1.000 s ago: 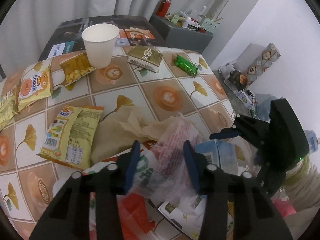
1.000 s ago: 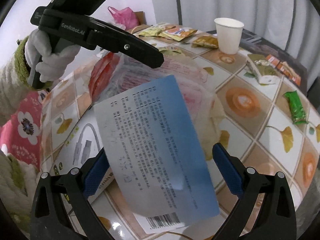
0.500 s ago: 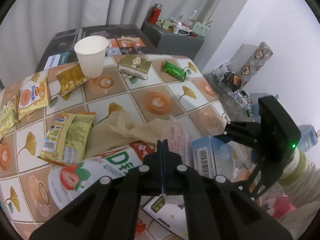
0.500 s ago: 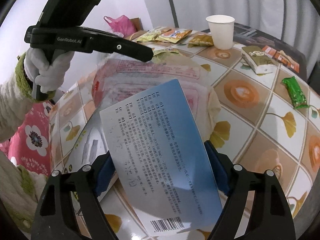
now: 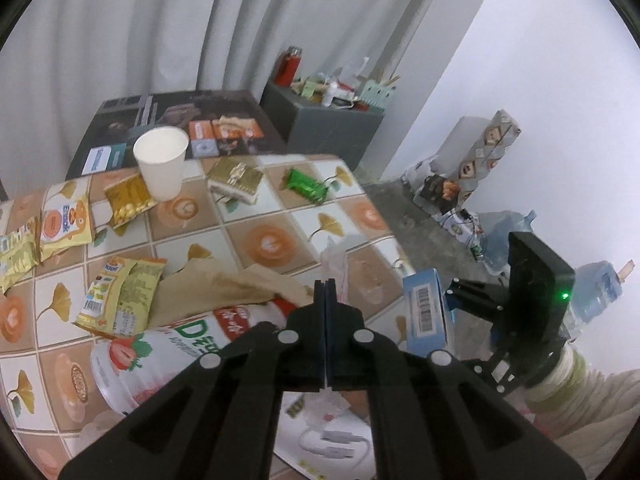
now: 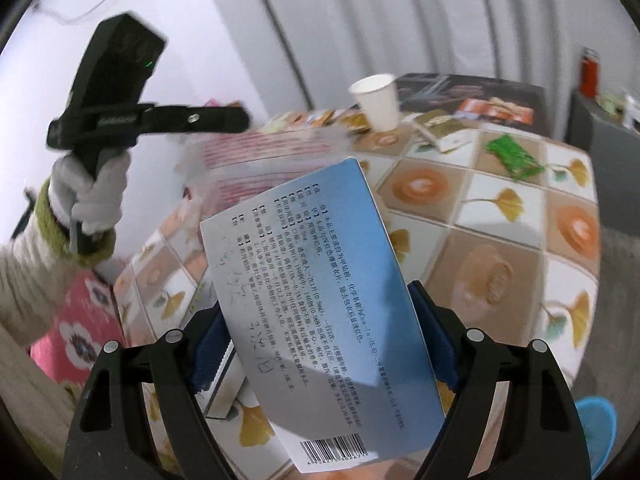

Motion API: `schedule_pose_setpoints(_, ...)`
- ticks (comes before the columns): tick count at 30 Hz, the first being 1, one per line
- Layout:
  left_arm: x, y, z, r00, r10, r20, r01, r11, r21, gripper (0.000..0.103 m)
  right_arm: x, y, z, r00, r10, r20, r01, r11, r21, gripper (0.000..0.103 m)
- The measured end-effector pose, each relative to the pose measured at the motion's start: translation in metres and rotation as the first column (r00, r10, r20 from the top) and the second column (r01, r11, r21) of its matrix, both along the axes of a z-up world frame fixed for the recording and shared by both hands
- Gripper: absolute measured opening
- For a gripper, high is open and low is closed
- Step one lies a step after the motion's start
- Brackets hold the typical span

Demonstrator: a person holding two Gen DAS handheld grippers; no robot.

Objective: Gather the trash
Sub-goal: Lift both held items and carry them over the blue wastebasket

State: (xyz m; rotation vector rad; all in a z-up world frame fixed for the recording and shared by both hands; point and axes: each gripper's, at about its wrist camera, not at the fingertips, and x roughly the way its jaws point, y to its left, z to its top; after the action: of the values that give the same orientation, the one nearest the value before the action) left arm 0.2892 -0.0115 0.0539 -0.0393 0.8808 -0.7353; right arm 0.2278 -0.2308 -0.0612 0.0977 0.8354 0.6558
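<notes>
Blue medicine box (image 6: 320, 300), long axis up-frame, is clamped in right claw (image 6: 320, 340); left claw (image 5: 326, 308) pinches plastic bag (image 5: 340, 272) upper left.

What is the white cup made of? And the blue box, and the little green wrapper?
The cup looks like paper: matte white, thin rolled rim. The blue box seems to be thin glossy card: flat printed panel, crisp edges, soft glare. The green wrapper looks like shiny plastic film or foil: crinkled, catching light.

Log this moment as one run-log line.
left gripper: shut on plastic bag edge | right gripper: shut on blue box | paper cup, snack packets: on table
</notes>
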Motion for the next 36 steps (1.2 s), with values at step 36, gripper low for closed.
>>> schedule_pose_setpoints(36, -0.1, -0.181, 0.047, 0.95, -0.308, 0.046, 0.31, 0.949, -0.061, 0.0, -0.184, -0.17, 0.022, 0.77, -0.636, -0.046, 0.589, 0.683, 0.432, 0.077)
